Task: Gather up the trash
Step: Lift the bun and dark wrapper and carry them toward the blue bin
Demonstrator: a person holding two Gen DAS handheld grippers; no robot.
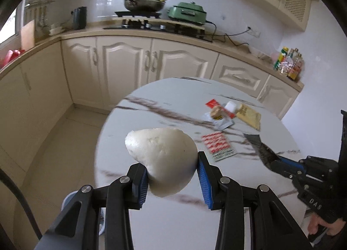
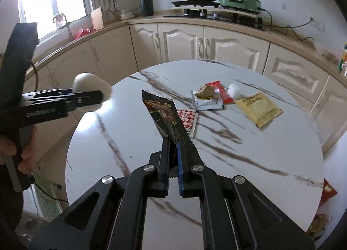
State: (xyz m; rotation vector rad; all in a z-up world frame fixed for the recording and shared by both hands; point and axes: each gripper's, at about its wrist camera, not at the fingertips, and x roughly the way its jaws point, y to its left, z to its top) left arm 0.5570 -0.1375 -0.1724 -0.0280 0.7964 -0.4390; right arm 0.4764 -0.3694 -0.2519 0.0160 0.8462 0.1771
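Left gripper (image 1: 173, 176) is up over the near-left edge of the round marble table (image 1: 164, 224), angled downward, its blue pads pressed on either side of a white steamed bun (image 1: 161, 159), jaws only as wide as the bun. From the right wrist view that same gripper juts in from the left, bun (image 2: 91, 89) clear of the tabletop, a hand (image 2: 23, 152) wrapped round the grip; lettering runs along its side but it's too blurred to read.

Right gripper (image 2: 173, 141) tilts down over the middle of the table, jaws squeezed together on the bottom of a dark snack wrapper (image 2: 162, 111), which sticks up and away from the fingers. Seen from the left wrist, its body shows the letters "DAS".

Left lying on the table: a red-and-white checked wrapper (image 2: 188, 122) just beyond the right gripper, then further off a silver sachet (image 2: 206, 102) with a brown lump (image 2: 206, 91) on it, a red packet (image 2: 221, 91), a white block (image 2: 234, 90) and a yellow sachet (image 2: 258, 109) whose print is unreadable
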